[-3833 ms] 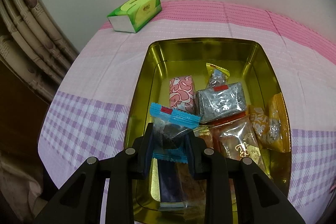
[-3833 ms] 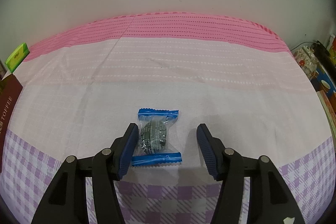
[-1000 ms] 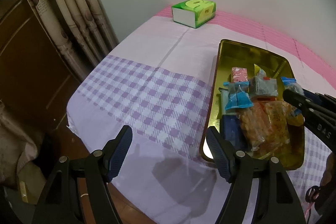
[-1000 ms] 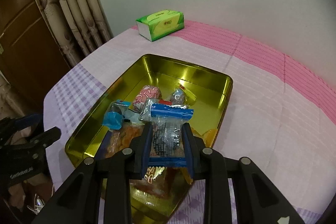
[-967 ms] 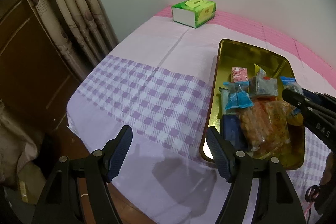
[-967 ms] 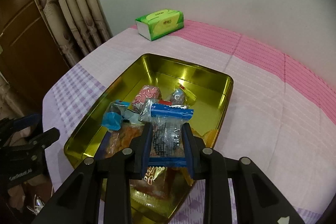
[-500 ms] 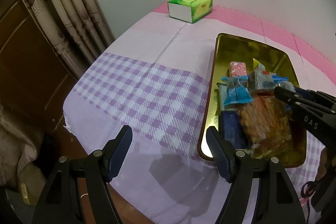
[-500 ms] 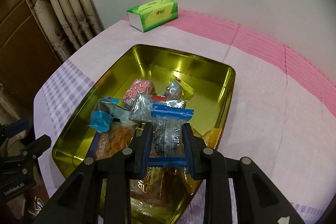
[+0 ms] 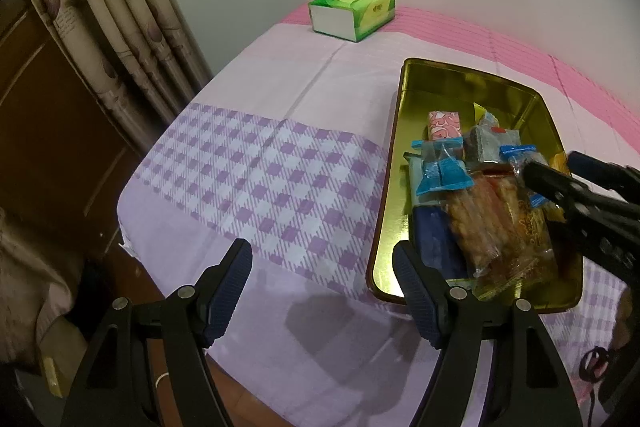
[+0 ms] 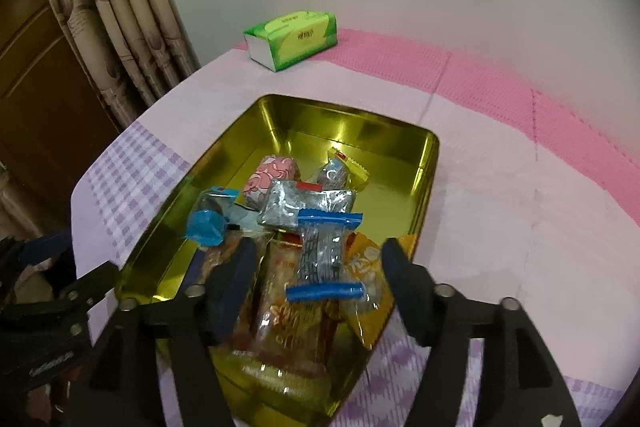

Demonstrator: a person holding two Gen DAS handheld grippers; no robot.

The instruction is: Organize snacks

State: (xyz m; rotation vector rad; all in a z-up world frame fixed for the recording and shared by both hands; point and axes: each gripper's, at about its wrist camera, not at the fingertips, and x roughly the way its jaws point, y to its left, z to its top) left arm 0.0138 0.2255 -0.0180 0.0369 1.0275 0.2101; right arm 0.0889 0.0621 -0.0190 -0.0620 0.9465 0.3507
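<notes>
Released blue-ended candy [image 10: 325, 255] over gold tin [image 10: 424, 163]: right gripper [image 10: 316, 281] jaws just opened, pads clear of wrapper, candy between them atop orange and clear snack packs (landed or mid-drop, couldn't tell; frame blurred). Left gripper [image 9: 322, 283] held apart, nothing in it, over checked tablecloth [image 9: 256, 179] beside tin's near corner. To finish well: lift right gripper straight up w/o snagging wrapper ends, avoid nudging silver packet [image 10: 306, 205] just behind. Green tissue box [image 10: 292, 39] well apart, irrelevant.
</notes>
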